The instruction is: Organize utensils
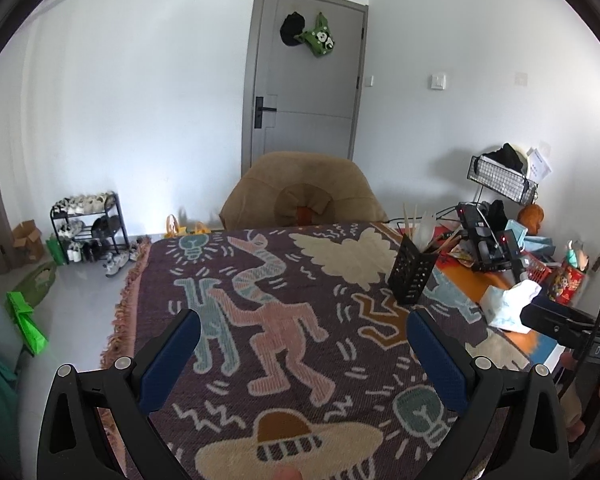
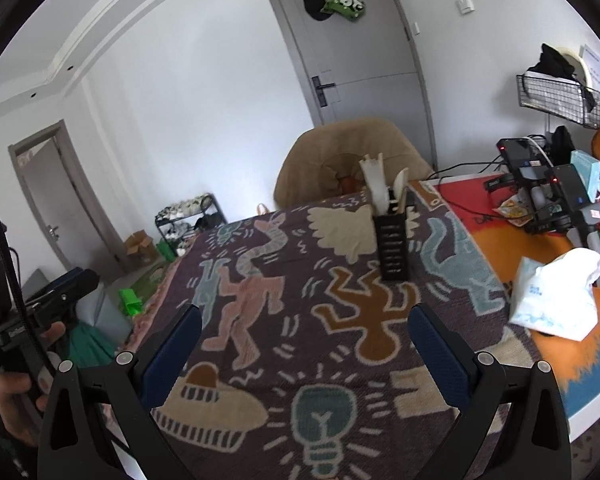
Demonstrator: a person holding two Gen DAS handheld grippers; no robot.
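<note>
Left wrist: our left hand-held gripper (image 1: 304,334) gapes wide, empty, over the patterned bench (image 1: 340,360). Black utensil holder (image 1: 412,274), right of centre, already has utensils (image 1: 420,226) in it; none loose, so we judge it nearly done. "DAS" readable far right.

Right wrist: right hand-held gripper (image 2: 305,330) wide, empty; holder (image 2: 392,246) upper centre.

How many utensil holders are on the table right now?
1: the black perforated utensil holder stands upright on the patterned blanket, toward the far right, utensils inside. Clutter beyond could hide others.
</note>
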